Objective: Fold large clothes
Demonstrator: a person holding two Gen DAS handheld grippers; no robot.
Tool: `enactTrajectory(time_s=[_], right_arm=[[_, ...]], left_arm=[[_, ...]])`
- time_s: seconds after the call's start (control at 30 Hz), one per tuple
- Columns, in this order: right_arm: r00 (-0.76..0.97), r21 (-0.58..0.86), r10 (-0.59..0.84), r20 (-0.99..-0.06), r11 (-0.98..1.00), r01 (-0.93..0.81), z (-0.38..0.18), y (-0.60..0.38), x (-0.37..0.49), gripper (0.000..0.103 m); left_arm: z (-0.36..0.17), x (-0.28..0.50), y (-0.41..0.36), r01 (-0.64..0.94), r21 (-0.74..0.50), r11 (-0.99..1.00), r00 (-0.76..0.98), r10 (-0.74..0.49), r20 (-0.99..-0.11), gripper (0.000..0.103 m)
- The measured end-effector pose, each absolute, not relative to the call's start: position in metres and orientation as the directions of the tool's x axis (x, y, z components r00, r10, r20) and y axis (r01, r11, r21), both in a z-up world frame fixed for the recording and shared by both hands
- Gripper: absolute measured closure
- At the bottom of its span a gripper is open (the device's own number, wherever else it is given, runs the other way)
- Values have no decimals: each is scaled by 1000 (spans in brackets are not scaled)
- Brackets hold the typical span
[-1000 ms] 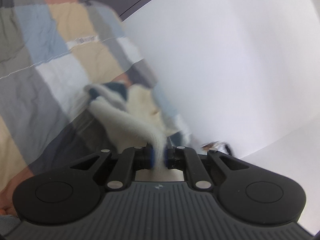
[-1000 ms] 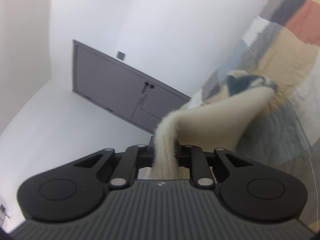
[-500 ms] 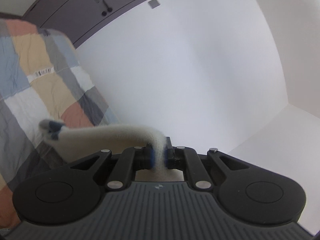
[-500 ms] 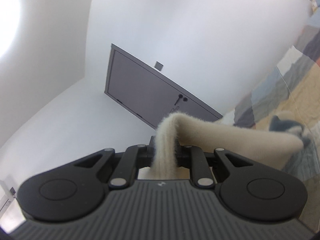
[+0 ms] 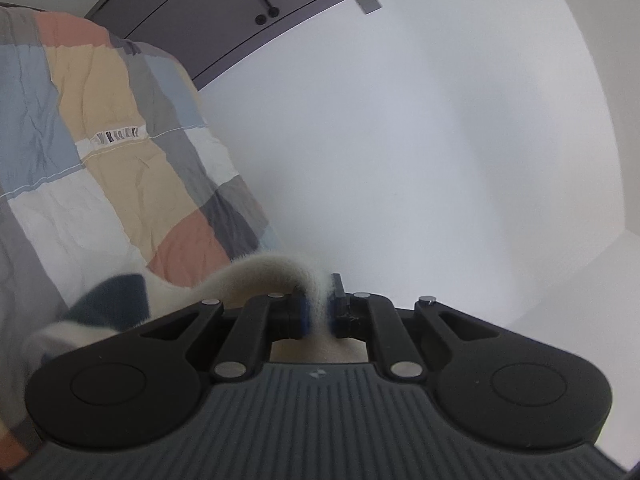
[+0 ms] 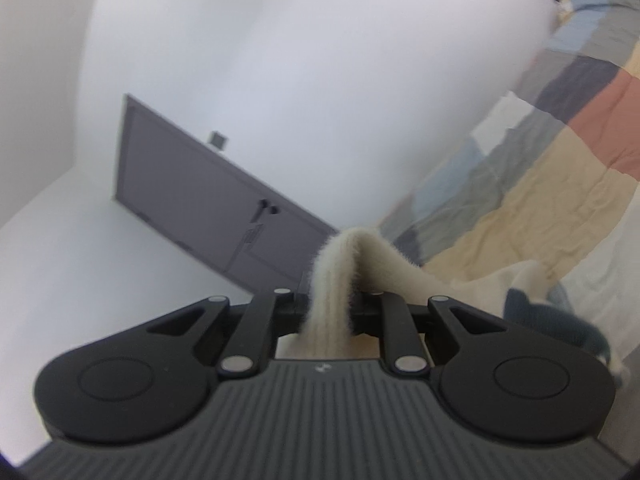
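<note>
L gripper [image 5: 318,312]: jaws pressed onto a fold of cream fuzzy garment [image 5: 256,276]; fabric passes between the blue pads and arcs away to the left, off the bed surface. R gripper [image 6: 332,308]: jaws likewise pinching a ribbed cream strip of same garment [image 6: 334,280], which humps up over the fingers and runs off to the right. Dark navy patch [image 6: 556,320] of the garment hangs at the far end of each span, blurred. Beyond: patchwork quilt [image 5: 104,152] in blue, tan, grey, salmon blocks w/ a small label strip. Farthest: white wall [image 6: 320,80], grey door [image 6: 192,200] w/ handle.
</note>
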State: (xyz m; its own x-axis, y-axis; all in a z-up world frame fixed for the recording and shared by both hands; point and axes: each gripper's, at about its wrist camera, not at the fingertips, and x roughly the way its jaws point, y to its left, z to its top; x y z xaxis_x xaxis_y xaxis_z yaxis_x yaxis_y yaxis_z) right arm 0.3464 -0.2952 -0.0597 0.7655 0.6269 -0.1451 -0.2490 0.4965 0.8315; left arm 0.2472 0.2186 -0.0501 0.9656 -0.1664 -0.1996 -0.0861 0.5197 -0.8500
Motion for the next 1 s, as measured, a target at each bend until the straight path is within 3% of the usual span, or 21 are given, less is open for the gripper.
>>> enactTrajectory(time_s=[0.37, 0.53, 0.67, 0.87, 0.93, 1.0], right_arm=[[797, 831, 544, -262, 548, -101, -146, -264, 459, 86], [784, 802, 512, -350, 596, -31, -198, -257, 503, 86], [754, 789, 498, -428, 613, 42, -237, -254, 533, 86], [737, 801, 495, -461, 589, 106, -267, -250, 547, 85], [738, 802, 497, -456, 588, 100, -267, -249, 546, 85], [741, 801, 499, -450, 592, 87, -264, -250, 544, 85]], left_arm=[[-130, 384, 250, -156, -806, 572, 939, -167, -301, 92], [-188, 424, 263, -193, -829, 525, 924, -187, -334, 92], [-225, 454, 265, -254, -804, 538, 893, -189, -409, 92], [-247, 473, 265, -283, -776, 564, 859, -211, -466, 91], [-243, 469, 264, -262, -779, 570, 866, -218, -451, 89], [-234, 463, 261, -250, -772, 584, 869, -217, -445, 79]])
